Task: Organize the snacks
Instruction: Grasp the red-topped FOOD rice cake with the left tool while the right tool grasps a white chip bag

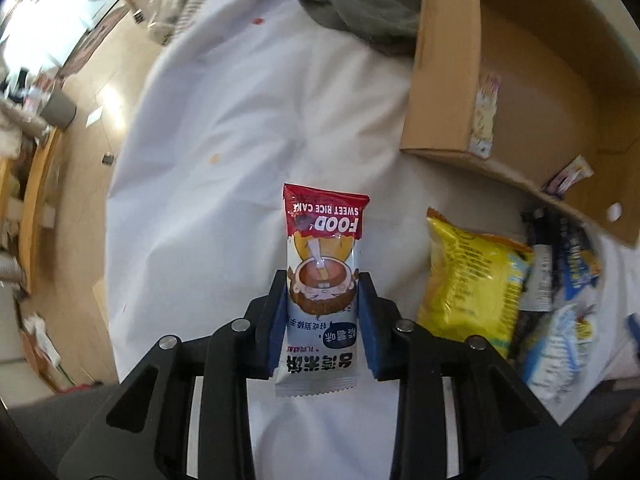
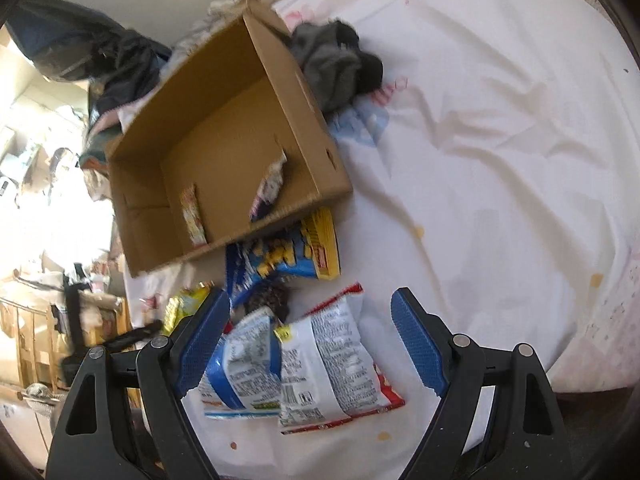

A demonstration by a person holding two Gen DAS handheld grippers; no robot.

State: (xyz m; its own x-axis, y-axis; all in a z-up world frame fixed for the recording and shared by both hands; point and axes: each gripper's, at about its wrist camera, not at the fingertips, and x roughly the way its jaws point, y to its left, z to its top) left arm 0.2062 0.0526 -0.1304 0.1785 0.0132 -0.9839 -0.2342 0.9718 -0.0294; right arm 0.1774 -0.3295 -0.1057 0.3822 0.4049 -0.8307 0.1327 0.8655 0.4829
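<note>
My left gripper [image 1: 323, 280] is shut on a sweet rice cake packet [image 1: 322, 248], red-topped with a cartoon face, held above the white sheet. A cardboard box [image 1: 448, 80] stands to its upper right; a yellow snack bag [image 1: 472, 284] and blue bags [image 1: 568, 320] lie to the right. In the right wrist view my right gripper [image 2: 310, 300] is open above a white-and-red bag [image 2: 332, 360] and a white-and-blue bag [image 2: 240, 364]. The open box [image 2: 304, 92] holds two small packets [image 2: 270, 184]. A blue-yellow bag [image 2: 296, 252] lies by its near wall.
A grey cloth [image 2: 336, 64] lies beside the box on the white sheet [image 2: 500, 160]. Dark clothes [image 2: 100, 60] are piled behind the box. The bed edge drops to a wooden floor [image 1: 80, 200] at left, with cluttered furniture beyond.
</note>
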